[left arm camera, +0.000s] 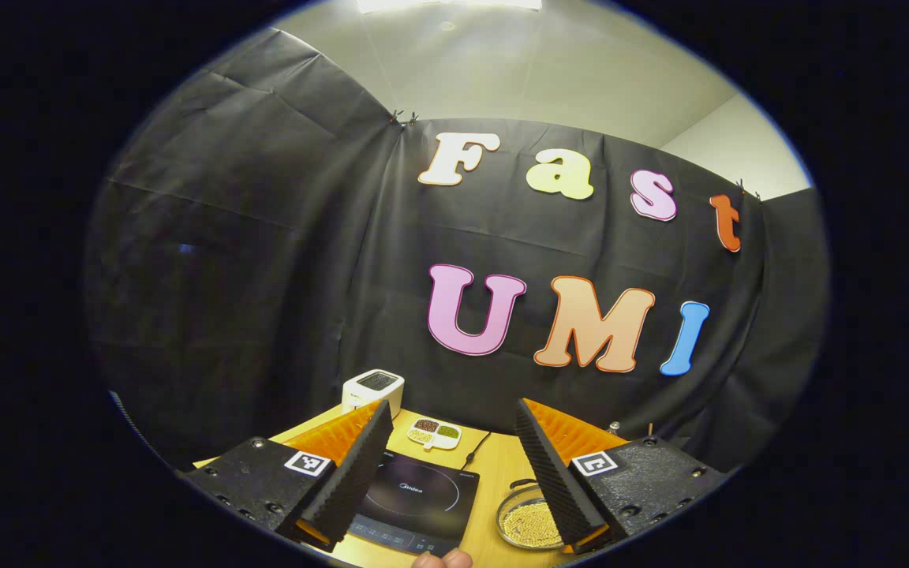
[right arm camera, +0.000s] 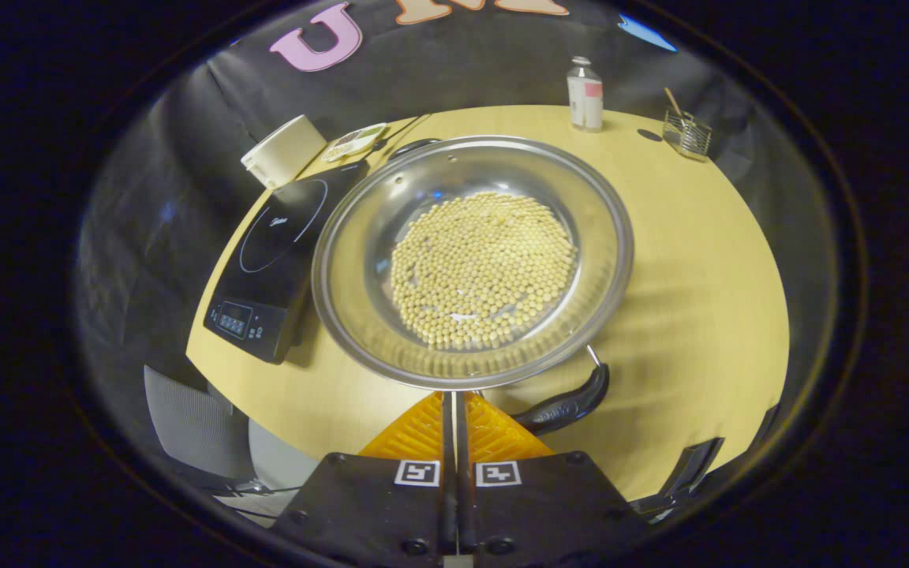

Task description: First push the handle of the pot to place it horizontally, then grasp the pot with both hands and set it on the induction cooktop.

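Note:
A steel pot (right arm camera: 470, 260) holding pale round beans stands on the wooden table (right arm camera: 699, 260), just right of the black induction cooktop (right arm camera: 273, 252). Its black handle (right arm camera: 565, 406) lies along the near rim, angled to the right. My right gripper (right arm camera: 458, 394) is shut, its tips at the pot's near rim just left of that handle; I cannot tell whether they touch. My left gripper (left arm camera: 453, 410) is open and held high, facing the wall, with the cooktop (left arm camera: 419, 497) and the pot (left arm camera: 529, 517) low between its fingers.
A white box-shaped appliance (right arm camera: 281, 150) and a small divided dish (right arm camera: 356, 140) sit behind the cooktop. A bottle (right arm camera: 585, 95) and a wire holder (right arm camera: 687, 132) stand at the table's far edge. A chair (right arm camera: 194, 422) is by the near left edge. A person's fingertips (left arm camera: 443, 558) show low down.

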